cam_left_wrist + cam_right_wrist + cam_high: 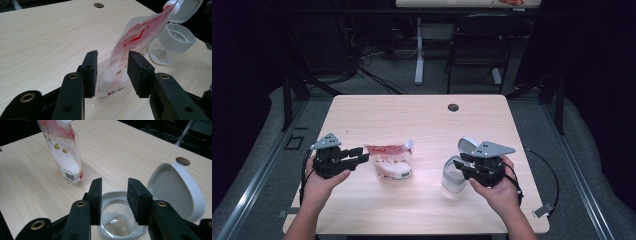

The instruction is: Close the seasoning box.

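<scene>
Nearest the person, two forearms came in from the bottom edge of the high view, each hand wrapped round a black gripper. The left gripper [360, 155] sat over the left part of the table [412, 210], its jaws pointing right toward a pouch [390, 161]. In the left gripper view the jaws stood apart, with the lower edge of the pouch [130, 53] between them; a gap showed on either side of the film, so the pads [90, 72] were not pressing on it. The left gripper [111, 73] was open.

The right gripper [460, 162] hung over the right part of the table, just above a jar [453, 176]. In the right gripper view its jaws were likewise apart, framing the mouth of the jar [118, 220] from above without touching the rim. The right gripper [114, 201] was open and held nothing. The jar was clear, with a pale rim and what looked like a little whitish stuff at the bottom.

A little farther out, the pouch stood upright near the middle of the table, white and red with printed labels and a barcode low on one face [66, 152], its spout at the top. It stood between the two grippers, apart from the jar.

The lid [468, 145] of the jar was flipped open on the far side of the mouth, its pale hollow inside facing the right gripper [175, 187].

Farther still, bare wood ran to a round hole [453, 107] near the far edge. Beyond the table, a chair [477, 45] stood on a dark floor.
</scene>
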A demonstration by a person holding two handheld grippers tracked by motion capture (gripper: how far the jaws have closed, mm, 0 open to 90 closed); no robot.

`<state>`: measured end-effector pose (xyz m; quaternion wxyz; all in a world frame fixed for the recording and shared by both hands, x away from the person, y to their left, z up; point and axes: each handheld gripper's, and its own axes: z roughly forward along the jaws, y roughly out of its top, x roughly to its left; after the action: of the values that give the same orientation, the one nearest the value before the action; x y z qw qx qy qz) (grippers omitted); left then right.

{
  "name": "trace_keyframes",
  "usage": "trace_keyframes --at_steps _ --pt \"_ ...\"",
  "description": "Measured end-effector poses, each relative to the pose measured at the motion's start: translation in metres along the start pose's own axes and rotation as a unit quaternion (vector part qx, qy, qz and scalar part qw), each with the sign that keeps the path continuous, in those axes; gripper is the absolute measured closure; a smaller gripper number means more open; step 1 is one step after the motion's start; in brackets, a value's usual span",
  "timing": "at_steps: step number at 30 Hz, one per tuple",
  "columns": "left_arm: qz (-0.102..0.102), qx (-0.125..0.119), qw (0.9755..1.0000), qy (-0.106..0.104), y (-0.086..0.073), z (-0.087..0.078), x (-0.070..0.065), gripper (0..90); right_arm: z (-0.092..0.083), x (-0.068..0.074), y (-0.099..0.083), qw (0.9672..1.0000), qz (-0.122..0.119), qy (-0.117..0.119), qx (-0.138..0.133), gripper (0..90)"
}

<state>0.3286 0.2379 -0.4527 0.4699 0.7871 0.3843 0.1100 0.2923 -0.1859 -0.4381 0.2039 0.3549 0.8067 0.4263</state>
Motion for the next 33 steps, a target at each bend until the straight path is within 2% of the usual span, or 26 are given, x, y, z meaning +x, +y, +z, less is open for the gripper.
trace_keyframes --at_steps 4,9,11,15,18,22,28,33 --pt "0.009 0.008 0.9999 0.001 0.005 0.003 -0.002 58.9 0.008 0.005 0.008 0.9999 -0.011 0.009 0.004 64.4" --pt "0.002 0.01 0.9999 -0.003 0.009 0.007 0.0 58.4 0.017 0.011 0.016 0.9996 -0.018 0.02 0.008 63.9" --pt "-0.005 0.011 0.9998 -0.012 0.011 0.009 0.002 58.4 0.022 0.014 0.02 0.9994 -0.023 0.026 0.008 63.5" --pt "-0.002 0.015 0.9998 -0.012 0.013 0.012 0.003 59.8 0.033 0.019 0.028 0.9987 -0.025 0.043 0.012 62.6" --pt "-0.001 0.017 0.9997 -0.018 0.012 0.014 0.003 62.0 0.048 0.027 0.035 0.9975 -0.038 0.055 0.022 61.0" --pt "0.015 0.015 0.9997 -0.016 0.013 0.016 0.001 65.3 0.057 0.029 0.038 0.9969 -0.041 0.061 0.028 60.4" --pt "0.027 0.014 0.9994 -0.015 0.012 0.017 -0.001 70.0 0.074 0.035 0.05 0.9958 -0.04 0.082 0.011 56.9" --pt "0.023 0.008 0.9995 -0.019 0.011 0.017 0.0 71.4 0.085 0.036 0.058 0.9945 -0.033 0.099 0.005 55.4"
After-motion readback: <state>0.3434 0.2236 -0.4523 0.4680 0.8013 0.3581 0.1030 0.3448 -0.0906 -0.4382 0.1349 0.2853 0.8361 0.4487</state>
